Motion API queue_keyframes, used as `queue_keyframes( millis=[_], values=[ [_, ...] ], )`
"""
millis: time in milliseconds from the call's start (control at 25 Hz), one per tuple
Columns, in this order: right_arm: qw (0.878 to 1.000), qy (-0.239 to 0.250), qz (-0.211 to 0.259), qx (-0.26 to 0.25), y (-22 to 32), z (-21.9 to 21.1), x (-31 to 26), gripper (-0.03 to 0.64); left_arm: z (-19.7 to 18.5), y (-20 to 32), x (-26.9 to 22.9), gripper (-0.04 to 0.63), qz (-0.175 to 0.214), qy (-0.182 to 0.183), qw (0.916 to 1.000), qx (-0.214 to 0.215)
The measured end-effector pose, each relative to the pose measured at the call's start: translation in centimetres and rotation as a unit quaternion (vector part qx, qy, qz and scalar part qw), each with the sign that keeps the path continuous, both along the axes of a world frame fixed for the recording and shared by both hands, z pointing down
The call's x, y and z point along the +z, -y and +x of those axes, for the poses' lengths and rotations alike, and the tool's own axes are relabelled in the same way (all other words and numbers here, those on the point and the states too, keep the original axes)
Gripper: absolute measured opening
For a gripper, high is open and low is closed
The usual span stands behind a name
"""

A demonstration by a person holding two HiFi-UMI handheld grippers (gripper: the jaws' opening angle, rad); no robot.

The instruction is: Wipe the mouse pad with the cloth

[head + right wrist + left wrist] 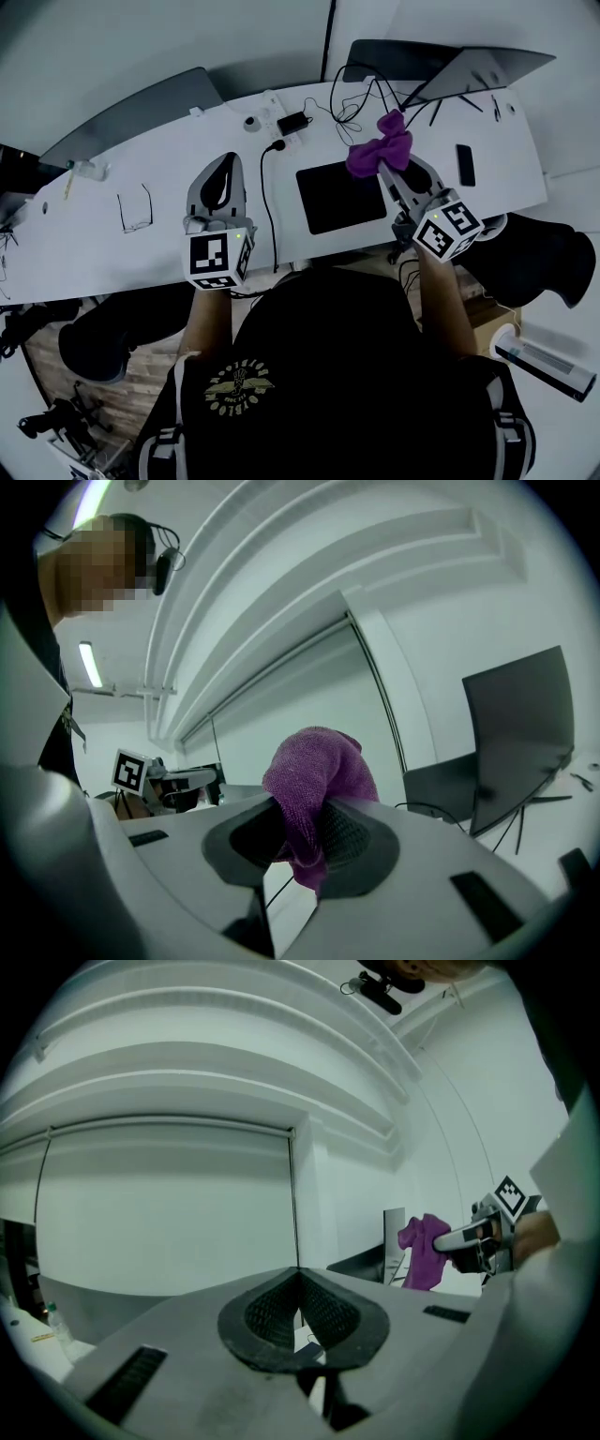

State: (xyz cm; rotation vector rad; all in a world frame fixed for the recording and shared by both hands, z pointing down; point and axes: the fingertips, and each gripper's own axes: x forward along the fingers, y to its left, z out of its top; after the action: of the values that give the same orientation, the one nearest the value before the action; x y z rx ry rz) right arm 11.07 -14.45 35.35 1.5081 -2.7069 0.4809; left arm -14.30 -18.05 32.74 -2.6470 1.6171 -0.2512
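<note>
A black mouse pad (pixel 339 195) lies flat on the white desk (pixel 112 253), in front of the person. My right gripper (pixel 386 171) hangs over the pad's far right corner, shut on a purple cloth (pixel 380 148) that bunches out above the fingertips. In the right gripper view the cloth (pixel 314 785) is pinched between the two pads and bulges upward. The left gripper view shows the cloth (pixel 424 1251) off to the right, raised above the desk. My left gripper (pixel 228 161) is held over the desk left of the pad, jaws shut with nothing between them (pixel 300 1309).
Eyeglasses (pixel 136 206) lie on the desk's left part. A black cable (pixel 270 202) runs between my left gripper and the pad, from a charger (pixel 293 122) at the back. An open laptop (pixel 459 70), a phone (pixel 465 164) and tangled wires occupy the right rear.
</note>
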Motion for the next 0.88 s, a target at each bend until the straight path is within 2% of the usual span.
queue_keyframes(
  millis=[240,440,640,880],
  values=[
    [0.997,-0.007,-0.06,-0.039,2.8,-2.4,6.5,0.086,-0.2,1.8,2.2,0.002,-0.023,0.006,0.9997,-0.001],
    [0.989,-0.017,-0.127,-0.08,3.9,-4.5,12.9,0.086,-0.4,2.5,3.9,0.002,-0.037,0.008,0.9991,-0.016],
    [0.973,-0.016,-0.191,-0.13,4.7,-6.9,19.1,0.086,-0.7,2.9,4.9,0.003,-0.047,0.003,0.9984,-0.032],
    [0.947,-0.026,-0.246,-0.203,5.4,-10.0,25.9,0.086,-2.4,3.4,6.6,0.002,-0.061,0.018,0.995,-0.076]
  ],
)
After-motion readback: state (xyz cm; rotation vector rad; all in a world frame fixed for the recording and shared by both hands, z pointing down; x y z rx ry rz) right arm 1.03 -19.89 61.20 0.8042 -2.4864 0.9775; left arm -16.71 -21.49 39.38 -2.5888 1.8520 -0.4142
